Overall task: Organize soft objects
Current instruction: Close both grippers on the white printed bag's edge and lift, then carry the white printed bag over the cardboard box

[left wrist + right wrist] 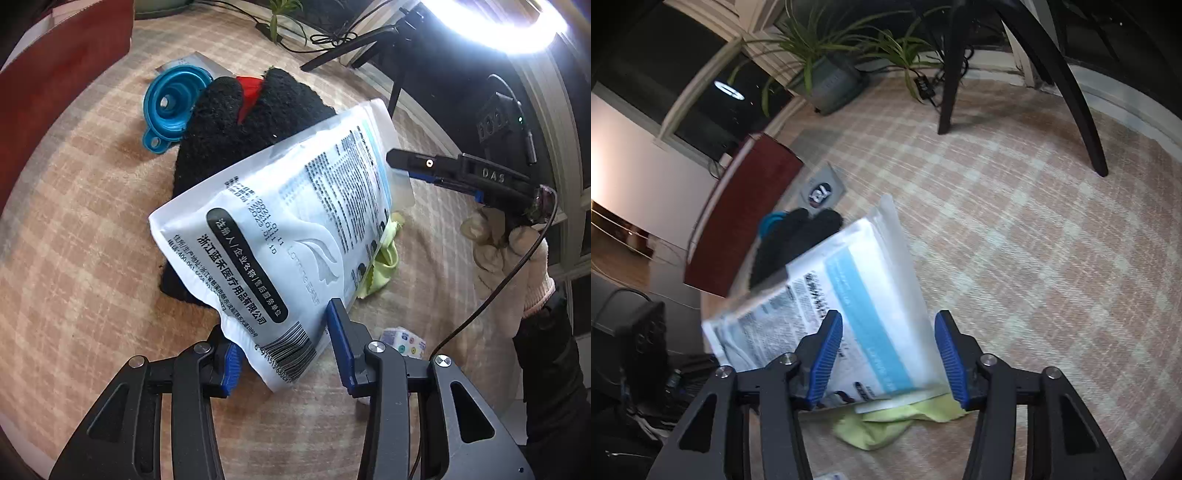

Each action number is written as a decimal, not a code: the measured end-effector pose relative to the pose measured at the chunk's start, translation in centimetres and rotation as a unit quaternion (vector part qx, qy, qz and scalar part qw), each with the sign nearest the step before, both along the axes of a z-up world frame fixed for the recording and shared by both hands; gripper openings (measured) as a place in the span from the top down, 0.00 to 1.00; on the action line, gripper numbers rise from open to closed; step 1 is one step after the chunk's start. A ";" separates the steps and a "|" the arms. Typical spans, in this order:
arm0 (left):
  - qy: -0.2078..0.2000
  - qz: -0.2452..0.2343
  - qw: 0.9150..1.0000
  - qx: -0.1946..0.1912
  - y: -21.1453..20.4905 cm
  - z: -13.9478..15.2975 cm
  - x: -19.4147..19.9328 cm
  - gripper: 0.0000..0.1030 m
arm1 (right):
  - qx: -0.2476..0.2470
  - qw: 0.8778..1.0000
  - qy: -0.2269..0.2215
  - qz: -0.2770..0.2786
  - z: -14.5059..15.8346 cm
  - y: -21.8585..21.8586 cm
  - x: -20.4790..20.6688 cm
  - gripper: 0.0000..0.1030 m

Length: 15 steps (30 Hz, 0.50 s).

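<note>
Showing, in the left wrist view, left tongs (pixel 284 354) at bottom centre, jaws parted, with the barcode corner of a white printed pouch (pixel 295 229) lying between the blue pads (pixel 341 343) but not clamped. Pouch tilted across centre frame, its lower end between the jaws, its upper clear edge at right of centre touching the tip of the right tongs (pixel 400 160); whether those are open or closed on the edge cannot be told from this side view. Gloved hand (pixel 517 254) at right edge holding the tool. Behind the pouch, a black knitted glove (pixel 229 133) on the plaid-covered tabletop (pixel 92 229), with a red piece (pixel 249 94) between its fingers. Blue collapsible funnel (pixel 171 107) at upper left, touching the glove. Yellow-green cloth (pixel 384 266) peeking out beneath the pouch at right of centre. Small patterned packet (pixel 404 341) just right of the left tongs. Dark red box (pixel 62 74) in the upper left corner.

Showing, in the right wrist view, blurred by motion, right tongs (pixel 888 350) at bottom centre, jaws spread wide around the pouch's near end (pixel 864 314), no grip visible. Cloth (pixel 886 424) below the pouch. Glove (pixel 798 236) and box (pixel 746 218) at left of centre.
</note>
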<state>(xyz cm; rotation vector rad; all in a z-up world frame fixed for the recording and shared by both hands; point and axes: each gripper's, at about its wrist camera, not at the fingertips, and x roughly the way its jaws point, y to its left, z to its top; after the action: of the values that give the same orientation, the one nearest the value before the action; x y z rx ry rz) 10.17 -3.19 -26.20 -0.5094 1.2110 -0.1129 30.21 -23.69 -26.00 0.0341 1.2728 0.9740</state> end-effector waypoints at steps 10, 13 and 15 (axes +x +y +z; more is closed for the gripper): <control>0.005 0.006 1.000 0.002 -0.4 -0.9 1.3 0.61 | 0.026 0.999 0.017 0.023 -1.8 -0.1 1.1 0.54; 0.003 0.006 1.000 0.004 -0.5 -0.7 1.3 0.61 | 0.018 0.999 0.005 0.031 -1.4 0.1 0.7 0.54; 0.000 0.007 1.000 0.007 -0.5 -0.4 1.2 0.61 | 0.022 0.999 0.004 0.032 -0.9 0.1 0.4 0.54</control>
<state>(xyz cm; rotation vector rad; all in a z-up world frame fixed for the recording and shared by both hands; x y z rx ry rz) 11.37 -3.69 -26.60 -0.5060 1.2079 -0.0930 30.65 -23.56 -26.89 0.0317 1.2671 1.0570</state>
